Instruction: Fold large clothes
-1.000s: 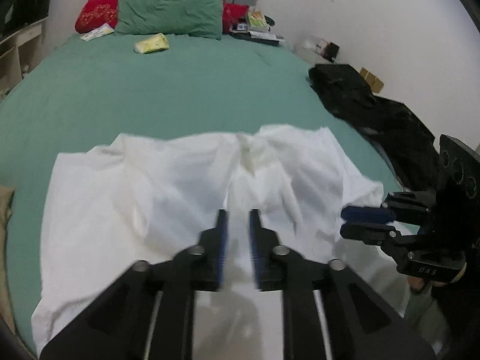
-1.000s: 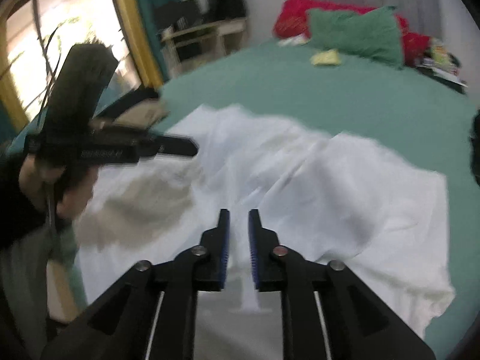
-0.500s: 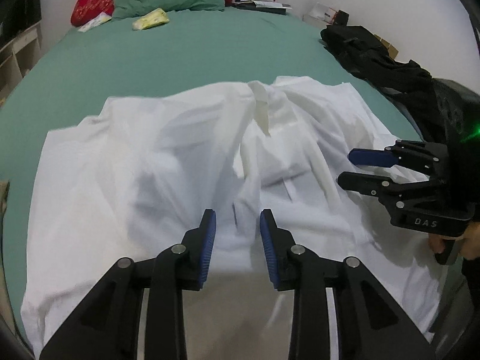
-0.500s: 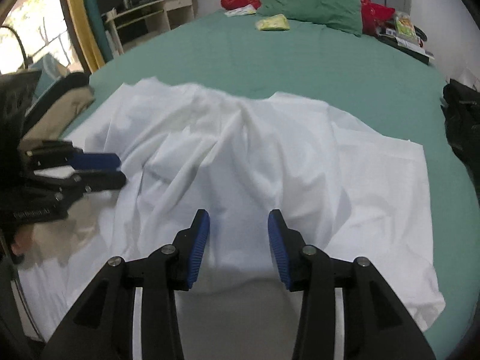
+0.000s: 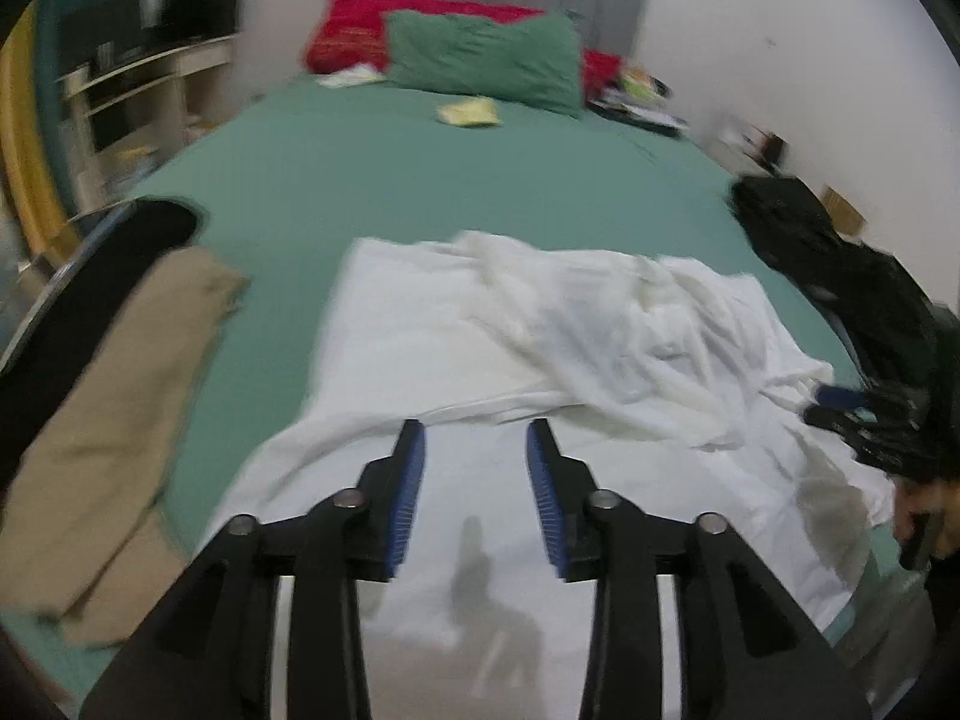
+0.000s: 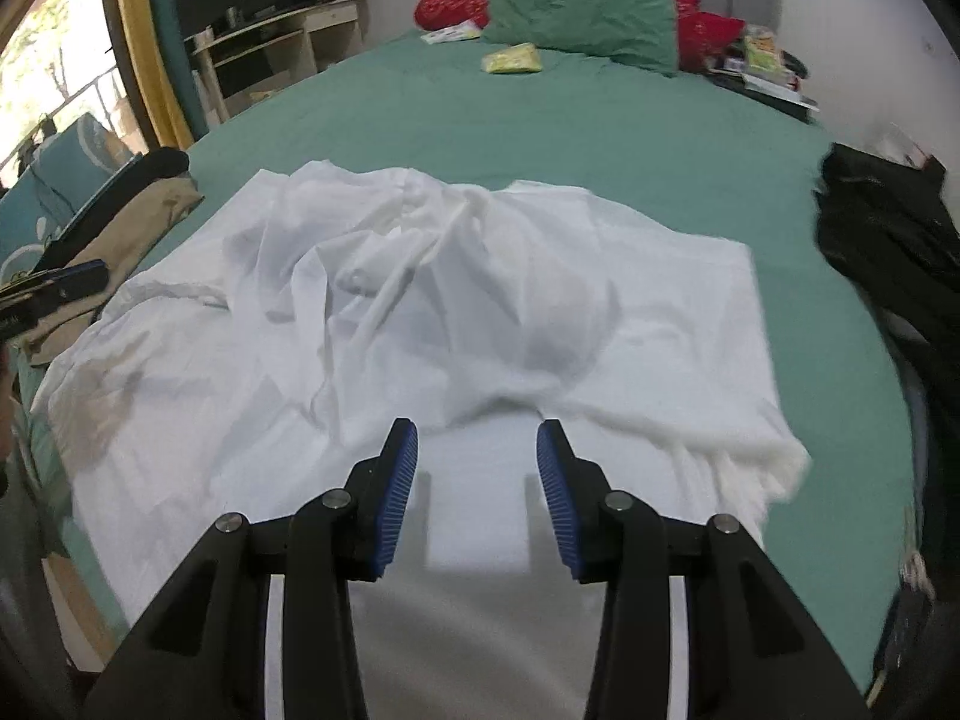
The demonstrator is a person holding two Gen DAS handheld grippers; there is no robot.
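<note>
On the green bed (image 5: pixel 420 192), in the left wrist view, the white garment (image 5: pixel 540 348) lies spread and rumpled from the centre toward four o'clock, its near edge running under and past the left gripper (image 5: pixel 475 450) at six o'clock. The jaws are parted and opening, with nothing between the blue pads; the cloth lies beneath them, and whether they touch it cannot be told. A tan garment (image 5: pixel 120 408) and a black one lie at nine o'clock, a black heap (image 5: pixel 840 264) at two o'clock, a green pillow (image 5: pixel 486 63) on a red one at twelve. The right gripper (image 5: pixel 840 405) shows blurred at three o'clock. No writing is readable.

In the right wrist view, the white garment (image 6: pixel 420 312) fills the centre, bunched in folds toward eleven o'clock and flatter toward two. The right gripper (image 6: pixel 477 450) at six o'clock stands partly open and empty, the cloth's near part lying below and ahead of the jaws. The left gripper (image 6: pixel 54 288) enters at nine o'clock; lettering on it is too small to read. The packets by the green pillow (image 6: pixel 582 18) show no legible print.
</note>
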